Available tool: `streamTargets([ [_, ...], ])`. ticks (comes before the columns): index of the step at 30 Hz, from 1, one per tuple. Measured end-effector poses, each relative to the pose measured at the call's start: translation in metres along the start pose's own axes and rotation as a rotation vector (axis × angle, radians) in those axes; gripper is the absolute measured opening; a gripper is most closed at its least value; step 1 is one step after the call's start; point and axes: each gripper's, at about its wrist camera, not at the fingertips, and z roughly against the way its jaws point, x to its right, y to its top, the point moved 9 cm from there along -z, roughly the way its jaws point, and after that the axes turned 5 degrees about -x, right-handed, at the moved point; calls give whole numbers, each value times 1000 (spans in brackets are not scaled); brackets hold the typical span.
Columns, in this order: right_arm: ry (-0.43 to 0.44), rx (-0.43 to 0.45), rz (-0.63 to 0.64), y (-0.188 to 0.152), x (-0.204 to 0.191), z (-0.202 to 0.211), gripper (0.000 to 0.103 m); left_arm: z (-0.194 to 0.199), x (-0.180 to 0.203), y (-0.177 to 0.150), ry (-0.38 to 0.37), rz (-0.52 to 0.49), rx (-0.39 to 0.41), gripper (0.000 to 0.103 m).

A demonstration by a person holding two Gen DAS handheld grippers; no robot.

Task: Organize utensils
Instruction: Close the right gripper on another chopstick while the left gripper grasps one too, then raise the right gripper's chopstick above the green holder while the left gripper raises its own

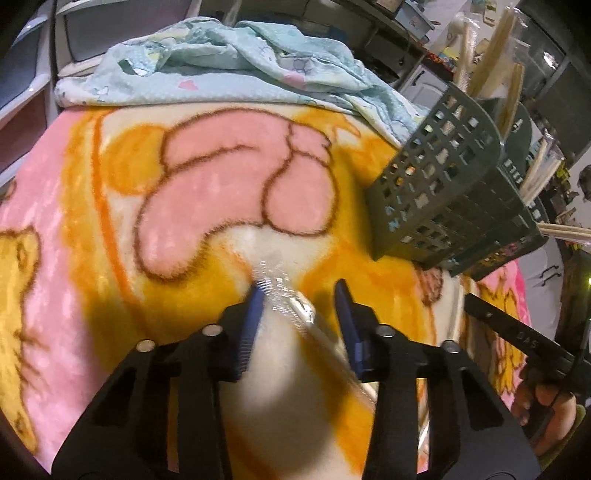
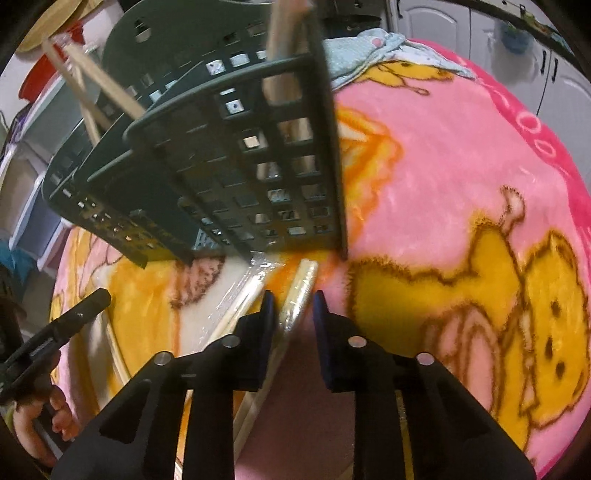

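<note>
A dark green perforated utensil basket (image 1: 443,177) (image 2: 240,166) stands on a pink and yellow cartoon blanket (image 1: 110,184) (image 2: 443,184), with wooden chopsticks (image 1: 513,92) (image 2: 284,44) sticking out of it. In the left wrist view, a plastic-wrapped chopstick pair (image 1: 295,306) lies on the blanket between the blue pads of my left gripper (image 1: 300,295), with gaps on both sides. My right gripper (image 2: 293,304) straddles another wrapped pair (image 2: 299,288), its pads close but with a sliver of blanket showing beside the pack. A further wrapped pair (image 2: 240,306) lies just to the left of it.
A crumpled light blue cloth (image 1: 229,62) lies at the far side of the blanket. White drawers (image 1: 22,92) stand at the left, cabinets (image 2: 443,22) behind. Each view shows the other gripper's black body (image 1: 517,339) (image 2: 55,332) and the hand holding it (image 1: 546,406) (image 2: 48,417).
</note>
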Motion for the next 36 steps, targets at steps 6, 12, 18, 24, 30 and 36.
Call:
streamTargets([
  [6,30,8,-13,1,4,3,14,-1,-8,5,-3,10,10,15],
  [12,66,25,-39,-5,14,14,8,0,-14,6,-38,39,-1,6],
  [18,106,60,-38,-9,7,35,8,25,-6,16,-110,48,47,3],
  [24,142,120,6,-10,-17,64,8,66,13,27,-131,-11,167,2],
  [30,165,200,78,-7,-33,102,8,105,31,35,-169,-51,258,2],
  [36,167,297,134,-6,-44,141,8,139,52,36,-199,-109,322,2],
])
